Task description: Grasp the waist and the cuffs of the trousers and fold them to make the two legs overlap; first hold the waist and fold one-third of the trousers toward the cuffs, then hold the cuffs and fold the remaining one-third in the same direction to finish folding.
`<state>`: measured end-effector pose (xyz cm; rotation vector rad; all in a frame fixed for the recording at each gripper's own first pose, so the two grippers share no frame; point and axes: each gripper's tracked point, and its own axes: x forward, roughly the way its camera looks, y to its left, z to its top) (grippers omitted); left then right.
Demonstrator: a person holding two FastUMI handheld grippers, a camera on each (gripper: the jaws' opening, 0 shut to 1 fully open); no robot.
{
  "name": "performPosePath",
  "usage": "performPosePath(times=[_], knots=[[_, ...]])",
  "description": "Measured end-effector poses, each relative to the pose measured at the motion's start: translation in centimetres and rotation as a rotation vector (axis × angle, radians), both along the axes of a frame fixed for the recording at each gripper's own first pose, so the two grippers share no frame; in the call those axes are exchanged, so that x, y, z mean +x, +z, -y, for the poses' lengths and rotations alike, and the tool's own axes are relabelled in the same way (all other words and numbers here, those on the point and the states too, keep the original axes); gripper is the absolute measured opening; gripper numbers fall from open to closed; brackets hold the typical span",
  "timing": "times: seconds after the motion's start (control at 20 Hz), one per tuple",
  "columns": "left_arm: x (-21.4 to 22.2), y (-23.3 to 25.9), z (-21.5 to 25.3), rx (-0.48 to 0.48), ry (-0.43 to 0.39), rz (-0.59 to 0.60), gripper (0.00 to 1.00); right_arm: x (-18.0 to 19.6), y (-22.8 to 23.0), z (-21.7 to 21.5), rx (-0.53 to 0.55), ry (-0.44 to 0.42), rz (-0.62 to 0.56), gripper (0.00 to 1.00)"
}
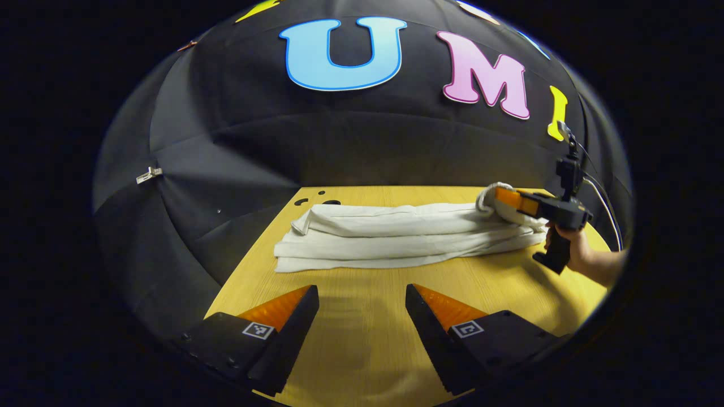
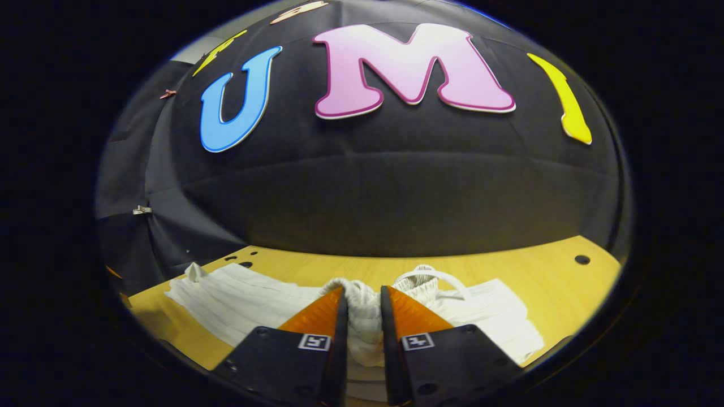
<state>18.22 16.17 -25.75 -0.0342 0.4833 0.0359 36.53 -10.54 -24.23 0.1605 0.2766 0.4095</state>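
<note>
Item: white, soft cotton trousers (image 1: pixel 396 237), legs already laid one over the other in a long narrow band across the pale wooden tabletop (image 1: pixel 362 339) — lying ahead of the left gripper (image 1: pixel 362 297) and stretching from its far left to its far right. Left gripper: released, jaws spread wide, hovering low over bare wood just short of the near edge of the cloth, gripping nothing. Right gripper (image 2: pixel 363 297): clenched on the gathered waistband (image 2: pixel 365 316), with a thick bunch of elastic cloth squeezed between both fingers; in the left gripper view the same tool (image 1: pixel 512 200) sits at the far right end of the band, held by a person's hand (image 1: pixel 571 249). A loop of white drawstring (image 2: pixel 438 277) lies just beyond and to the right of the right gripper's tips. Stage, by judgement: waist seized, first one-third fold toward the cuffs not yet carried over. Risks: the grip holds a bunched wad rather than a flat edge, so one layer may slip out on lifting and leave the legs misaligned; with a single corner pinched and the left gripper idle, the waist may swing over skewed — the drawstring may also trail out of the fold.
</note>
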Motion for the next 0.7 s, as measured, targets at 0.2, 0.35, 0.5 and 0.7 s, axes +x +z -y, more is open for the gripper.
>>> performPosePath(times=[0.2,0.35,0.5,0.7], knots=[[3.6,0.7,-0.7,-0.078,0.015,0.050,0.98,-1.6,-0.6,-1.8,0.013,0.049,-0.031,0.82],[6.3,0.7,-3.0,-0.105,0.055,0.067,0.98,-3.2,0.1,-1.3,0.002,0.062,-0.061,0.98],[9.2,-0.6,-6.9,0.012,0.102,0.052,0.98,-5.0,0.9,0.6,-0.049,0.048,-0.066,0.98],[12.5,-3.6,-10.4,0.074,0.138,-0.018,0.98,-7.8,2.2,4.9,-0.134,0.019,-0.059,0.98]])
